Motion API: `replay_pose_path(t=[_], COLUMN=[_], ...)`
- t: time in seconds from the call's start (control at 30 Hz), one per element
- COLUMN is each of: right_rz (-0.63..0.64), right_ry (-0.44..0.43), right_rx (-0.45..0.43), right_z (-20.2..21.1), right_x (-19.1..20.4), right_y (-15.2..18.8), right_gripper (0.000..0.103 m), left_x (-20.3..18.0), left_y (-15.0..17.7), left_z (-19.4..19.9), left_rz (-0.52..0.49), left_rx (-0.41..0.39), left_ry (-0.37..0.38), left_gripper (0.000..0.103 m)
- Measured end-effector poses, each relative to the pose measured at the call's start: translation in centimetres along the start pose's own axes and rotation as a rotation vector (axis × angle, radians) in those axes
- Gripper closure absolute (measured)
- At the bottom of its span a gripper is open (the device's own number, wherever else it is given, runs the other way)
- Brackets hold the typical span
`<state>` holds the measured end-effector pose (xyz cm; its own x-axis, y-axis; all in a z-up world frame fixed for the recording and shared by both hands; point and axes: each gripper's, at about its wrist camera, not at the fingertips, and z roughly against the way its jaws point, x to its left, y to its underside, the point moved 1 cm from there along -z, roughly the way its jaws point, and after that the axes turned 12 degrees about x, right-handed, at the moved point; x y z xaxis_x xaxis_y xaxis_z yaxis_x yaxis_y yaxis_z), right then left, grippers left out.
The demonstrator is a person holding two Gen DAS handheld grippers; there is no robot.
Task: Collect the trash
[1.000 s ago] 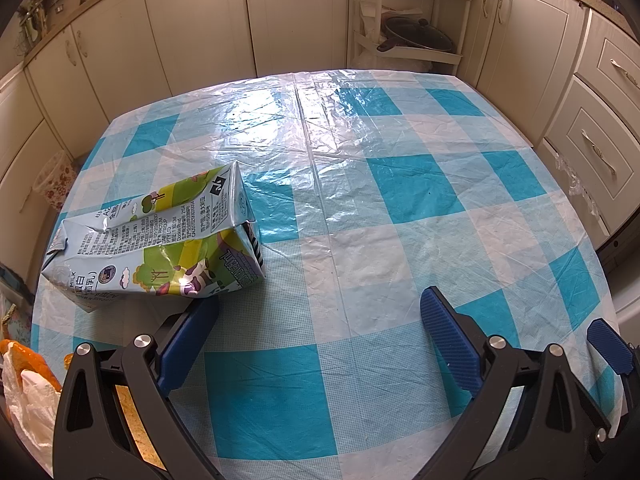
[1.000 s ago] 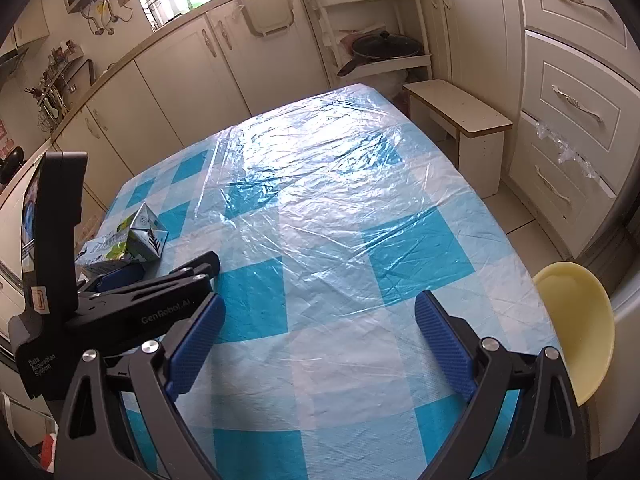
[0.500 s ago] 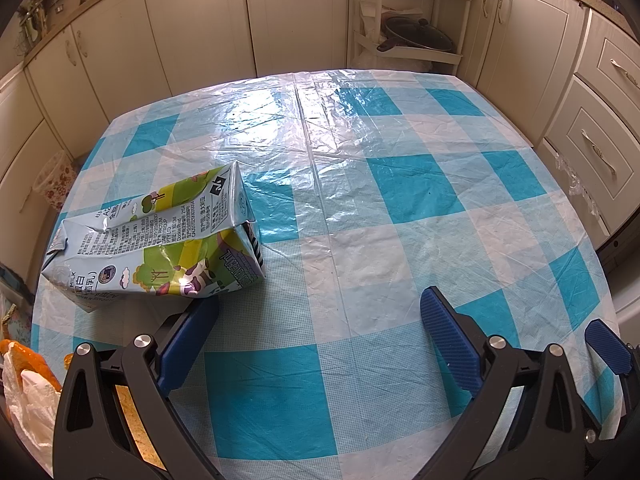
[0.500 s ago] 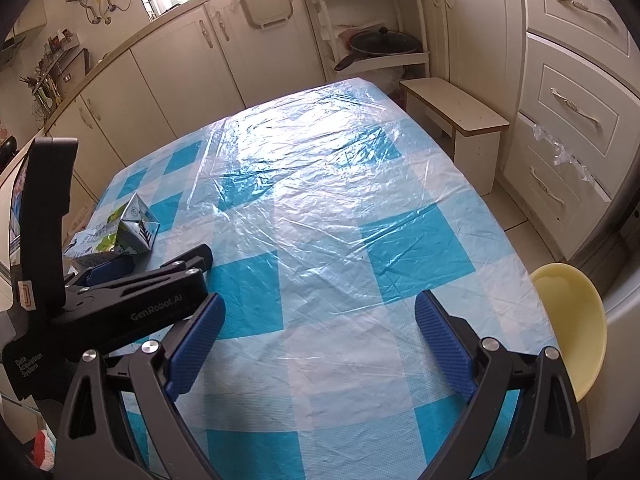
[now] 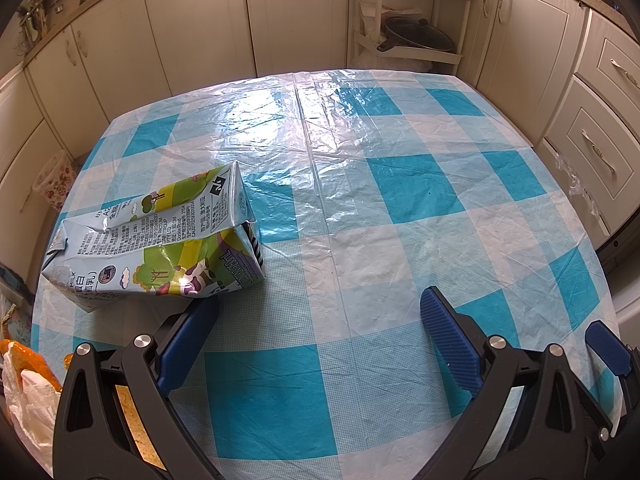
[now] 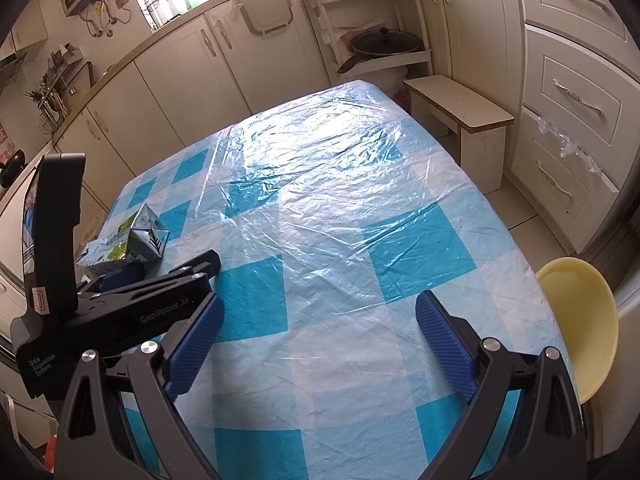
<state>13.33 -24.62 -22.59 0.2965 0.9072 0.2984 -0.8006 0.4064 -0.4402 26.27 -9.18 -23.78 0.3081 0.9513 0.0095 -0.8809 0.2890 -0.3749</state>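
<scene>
— Where is the milk carton point(image 5: 156, 240) found?
— It is seen lying crumpled on its side on the checked tablecloth point(image 5: 400, 184), just ahead of the left gripper point(image 5: 316, 312).
— How are the jaws set?
— Both are spread wide, nothing held; the right gripper point(image 6: 316, 312) is poised over bare cloth

A glossy, crinkled plastic sheet point(image 5: 360, 152) covers the checked cloth on the table. The carton point(image 5: 156, 240) is printed, coated paper, dented and shiny. Both grippers, left point(image 5: 320, 332) and right point(image 6: 318, 330), look like matt black plastic with ribbed blue pads point(image 5: 448, 340) and bright metal screws. The stool point(image 6: 576, 320) at the right edge is smooth yellow plastic.
</scene>
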Motion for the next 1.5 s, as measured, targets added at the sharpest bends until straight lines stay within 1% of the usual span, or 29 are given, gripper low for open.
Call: replay_pose_path(t=[0.3,0.53,0.6,0.63,0.73,0.87,0.9,0.93,1.03,1.1,1.2,1.3,1.37,1.43,1.5], right_rz=[-0.024,-0.049,-0.064,-0.075,-0.095,-0.084,-0.076,-0.066,-0.027,0.013,0.077,0.133,0.185,0.234,0.271], right_ry=[-0.061,-0.121,-0.133,-0.135,-0.134,-0.125,-0.120,-0.115,-0.090,-0.069,-0.052,-0.063,-0.076,-0.096,-0.123], right_rx=[-0.023,-0.021,-0.034,-0.043,-0.051,-0.063,-0.067,-0.072,-0.097,-0.116,-0.133,-0.128,-0.130,-0.122,-0.103], right_z=[0.3,0.4,0.6,0.7,0.8,1.1,1.2,1.3,1.7,2.1,2.6,3.0,3.4,3.6,3.6], right_x=[-0.5,-1.2,-1.5,-1.6,-1.9,-1.8,-1.6,-1.5,-0.7,0.0,1.2,2.6,3.9,5.2,6.5], right_y=[0.1,0.0,-0.1,-0.1,-0.2,-0.1,0.0,0.1,0.3,0.6,1.2,1.7,2.2,2.6,3.1], right_gripper=[0.010,0.010,0.010,0.010,0.010,0.010,0.010,0.010,0.010,0.010,0.010,0.010,0.010,0.010,0.010], left_x=[0.0,0.1,0.2,0.3,0.2,0.8,1.1,1.6,3.5,5.9,10.0,14.3,16.5,17.9,18.7], left_y=[0.1,0.0,-0.1,0.1,0.9,2.4,2.8,3.4,5.4,7.3,9.8,12.2,13.6,14.7,15.3], left_z=[0.0,0.0,0.1,0.3,2.6,7.4,8.5,9.6,12.5,14.4,16.3,17.1,17.5,17.6,17.1], left_rz=[-0.001,-0.003,-0.002,0.017,0.021,0.020,0.028,0.035,0.048,0.085,0.158,0.236,0.290,0.320,0.320], left_rx=[0.000,0.001,0.022,0.030,-0.027,-0.093,-0.109,-0.119,-0.138,-0.167,-0.190,-0.179,-0.183,-0.182,-0.155], left_ry=[-0.001,0.000,-0.002,-0.021,-0.071,-0.055,-0.066,-0.079,-0.063,-0.077,-0.089,-0.090,-0.080,-0.079,-0.072], left_gripper=[0.007,0.007,0.007,0.007,0.007,0.007,0.007,0.007,0.007,0.007,0.007,0.007,0.007,0.007,0.007])
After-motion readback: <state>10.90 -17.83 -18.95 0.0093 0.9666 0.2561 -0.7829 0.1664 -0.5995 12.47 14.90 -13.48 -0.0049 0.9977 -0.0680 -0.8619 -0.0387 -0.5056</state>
